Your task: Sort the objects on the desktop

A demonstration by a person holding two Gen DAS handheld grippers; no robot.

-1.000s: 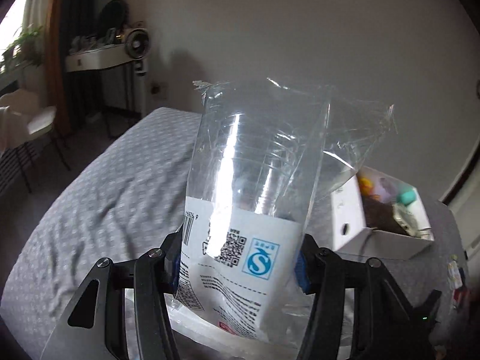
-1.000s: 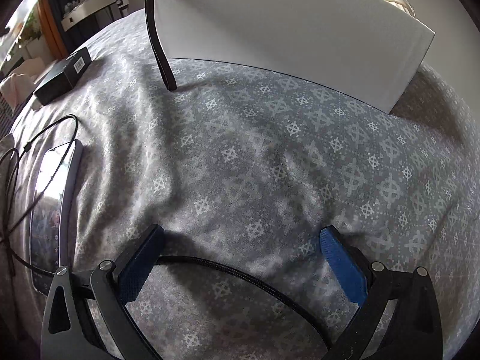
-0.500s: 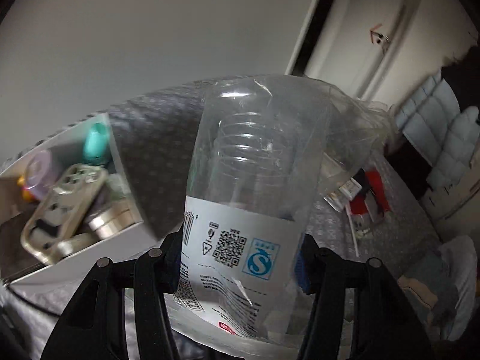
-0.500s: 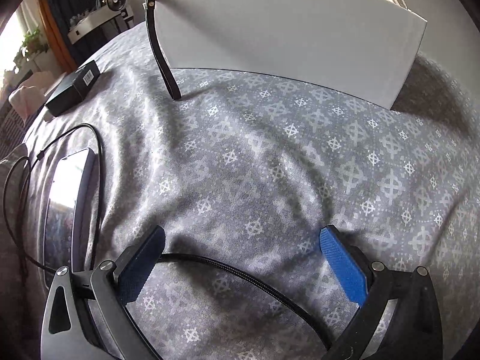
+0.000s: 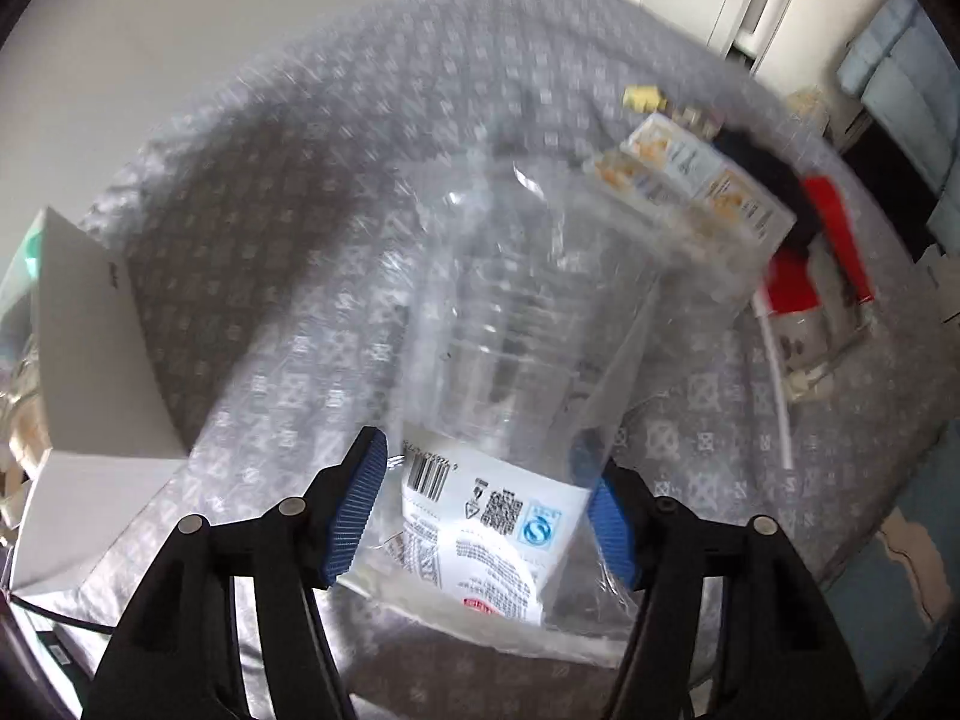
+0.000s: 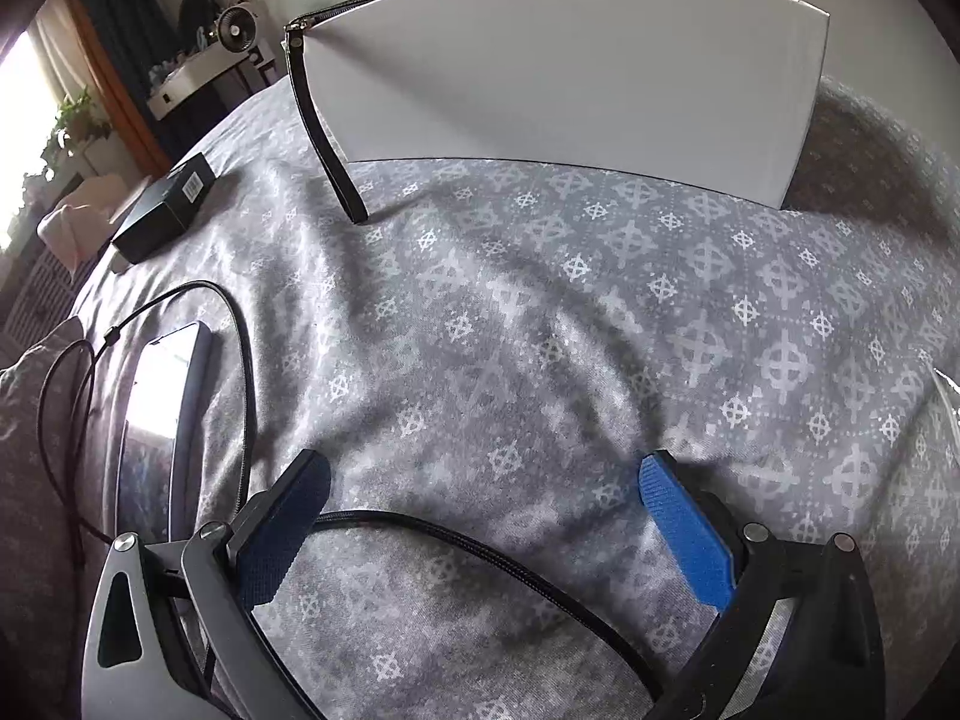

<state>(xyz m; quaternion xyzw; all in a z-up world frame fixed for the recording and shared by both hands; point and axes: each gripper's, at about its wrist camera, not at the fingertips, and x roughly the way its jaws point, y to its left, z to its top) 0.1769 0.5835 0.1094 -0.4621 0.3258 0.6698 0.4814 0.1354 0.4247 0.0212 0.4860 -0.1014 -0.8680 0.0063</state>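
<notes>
The left tongs [image 5: 480, 510] are pointing steeply down at a grey patterned cloth [image 5: 288, 228] that is covering the counter, and their jaws are opening. A clear plastic bag of stacked cups [image 5: 516, 360] is standing between the blue pads [image 5: 354, 510], its printed white label [image 5: 486, 516] sitting low in the middle of the frame; the left pad is showing a gap to the bag, while the right pad is lying against the crumpled plastic, so the grip is looking loose rather than pressed. At the left edge of that frame a white box [image 5: 90, 324] is resting on the cloth, with small items blurred inside it. In the upper right, partly seen through the bag, flat packets with orange print [image 5: 696, 180] are lying beside something black and red [image 5: 804, 228], and a thin white stick [image 5: 777, 384] is lying just below them. The right tongs [image 6: 480, 516] are hovering wide apart over the cloth with nothing between the pads; a black braided cable [image 6: 480, 546] is running across the cloth under them. In the lower left of the right frame a phone [image 6: 162, 420] is lying face up, looped by a thin black cord [image 6: 240, 372]. A small black box [image 6: 165, 207] is sitting in the upper left, and the white box [image 6: 570, 84] is filling the top, with a black strap [image 6: 327, 138] hanging down its left corner onto the cloth.
</notes>
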